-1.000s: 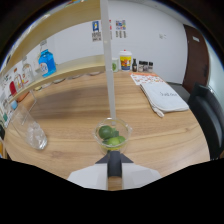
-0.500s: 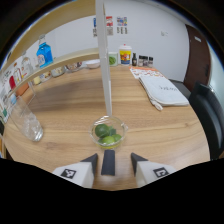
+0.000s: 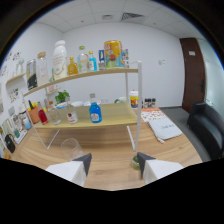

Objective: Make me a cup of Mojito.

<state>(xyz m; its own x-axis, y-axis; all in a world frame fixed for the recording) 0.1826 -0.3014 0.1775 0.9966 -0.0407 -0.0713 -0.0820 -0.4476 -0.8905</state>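
My gripper (image 3: 113,163) is open, its two white fingers (image 3: 74,169) spread wide with nothing between them. An empty clear glass (image 3: 71,147) stands on the wooden table (image 3: 115,150) just beyond the left finger. A small clear bowl holding green limes (image 3: 135,160) peeks out beside the inner edge of the right finger, mostly hidden by it. Further ahead a two-tier wooden shelf (image 3: 85,76) carries several bottles and jars, among them a blue bottle (image 3: 95,112) on the lower tier and a tall white bottle (image 3: 59,59) on the upper one.
A white shelf post (image 3: 138,105) rises just beyond the bowl. A green plant (image 3: 62,97) and small bottles sit on the lower tier. Printed papers (image 3: 164,129) lie on the table to the right, near a black chair (image 3: 206,125) and a dark door (image 3: 192,75).
The view has lifted from looking down at the bowl to facing the shelf. The fingers have spread apart. The lime bowl now sits low beside the right finger, and the glass is nearer the left finger.
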